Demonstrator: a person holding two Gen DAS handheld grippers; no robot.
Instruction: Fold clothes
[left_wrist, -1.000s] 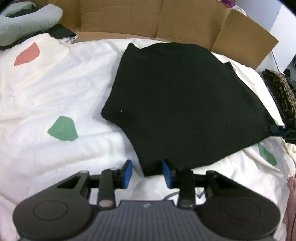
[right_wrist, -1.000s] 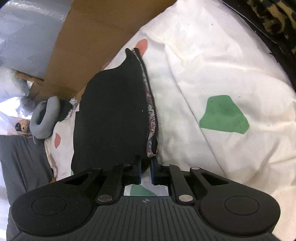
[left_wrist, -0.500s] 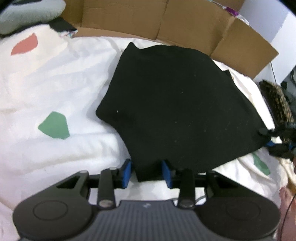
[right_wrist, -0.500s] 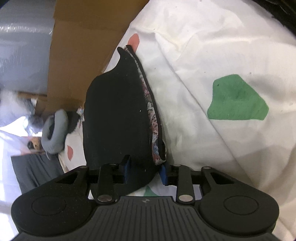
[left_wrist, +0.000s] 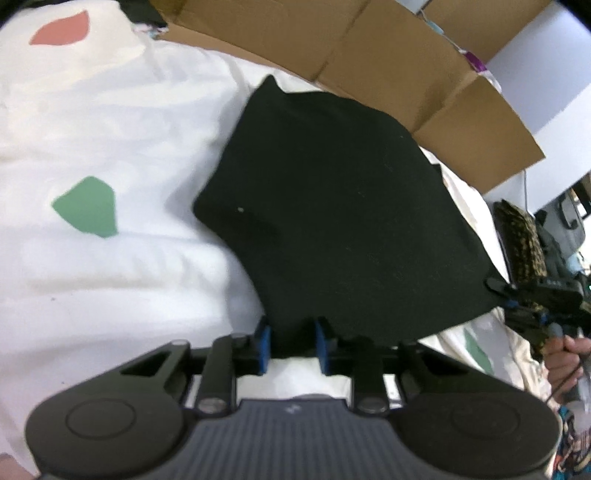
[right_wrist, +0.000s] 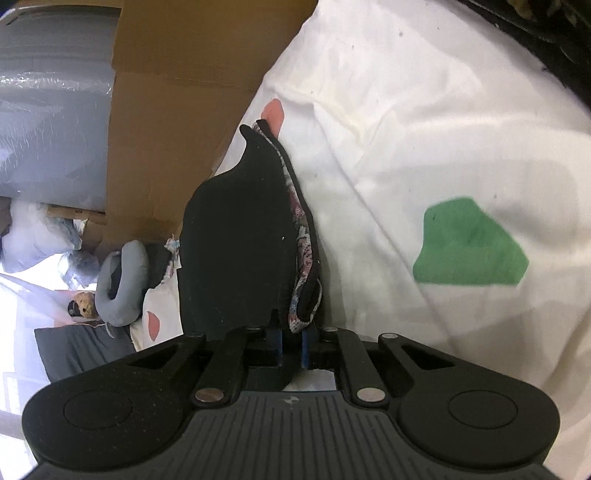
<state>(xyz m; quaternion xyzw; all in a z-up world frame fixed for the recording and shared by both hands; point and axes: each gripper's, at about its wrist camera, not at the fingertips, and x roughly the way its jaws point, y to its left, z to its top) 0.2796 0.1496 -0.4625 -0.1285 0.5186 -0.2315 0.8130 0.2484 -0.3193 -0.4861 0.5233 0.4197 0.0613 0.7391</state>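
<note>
Black folded cloth garment (left_wrist: 343, 206) lay flat on white bedsheet with green and pink patches (left_wrist: 110, 122); patterned lining showed along one edge. Left tongs (left_wrist: 291, 345) were closing, near corner between blue pads. Right tongs (right_wrist: 291, 345) were closing too, clenched on opposite corner. Fabric judged soft, light, limp, apt to sag; corners best hold. Bed soft, wrinkled. Brown cardboard sheets (left_wrist: 388, 62) stood behind; grey neck pillow (right_wrist: 123, 282) beside.

One garment (left_wrist: 340, 221) — two tools (left_wrist: 291, 343)
</note>
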